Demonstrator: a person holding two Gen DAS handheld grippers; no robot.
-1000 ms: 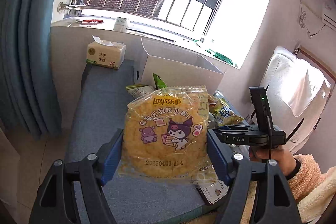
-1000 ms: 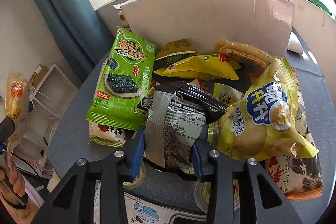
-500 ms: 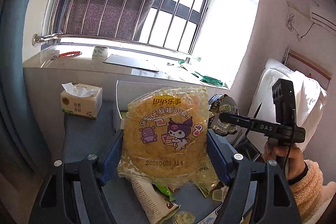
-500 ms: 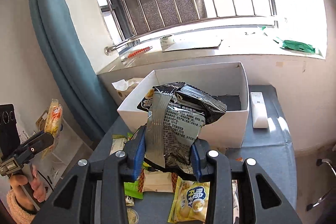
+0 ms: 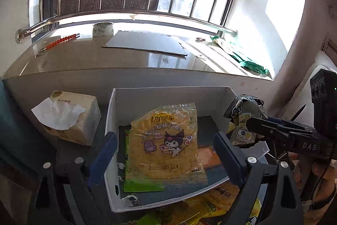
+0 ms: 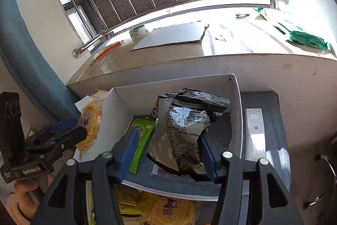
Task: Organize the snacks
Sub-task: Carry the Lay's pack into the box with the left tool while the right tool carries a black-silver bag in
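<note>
A wide stone windowsill [image 5: 88, 60] runs under the barred window, sunlit, carrying a flat sheet of cardboard [image 5: 145, 42], a roll of tape [image 5: 102, 28] and some crumpled green wrapping [image 5: 250, 60] at its right end. Below it, on a blue-grey padded table [image 6: 273, 111], stands the white cardboard box [image 5: 111, 119], open at the top and pushed up close to the sill wall. A tissue pack [image 5: 69, 117] sits just left of the box, a white remote control [image 6: 256, 130] lies just beside its right wall, and a heap of loose yellow snack packets [image 5: 214, 201] spills along the table at the box's near side. Over the box hang the two hand-held tools. The left gripper [image 5: 164, 153] has its blue jaws spread wide, and the yellow Lay's chip bag [image 5: 166, 144] with the cartoon print appears between them, over a green seaweed packet [image 5: 137, 185] lying on the box floor; I cannot tell whether the pads touch the bag's edges, or whether the bag is still in the air or already down on the packet. The right gripper [image 6: 168, 151] pinches a black and silver snack bag [image 6: 185, 130] between its blue pads, the crumpled bag standing upright above the right half of the box, with the green packet just to its left on the floor.
</note>
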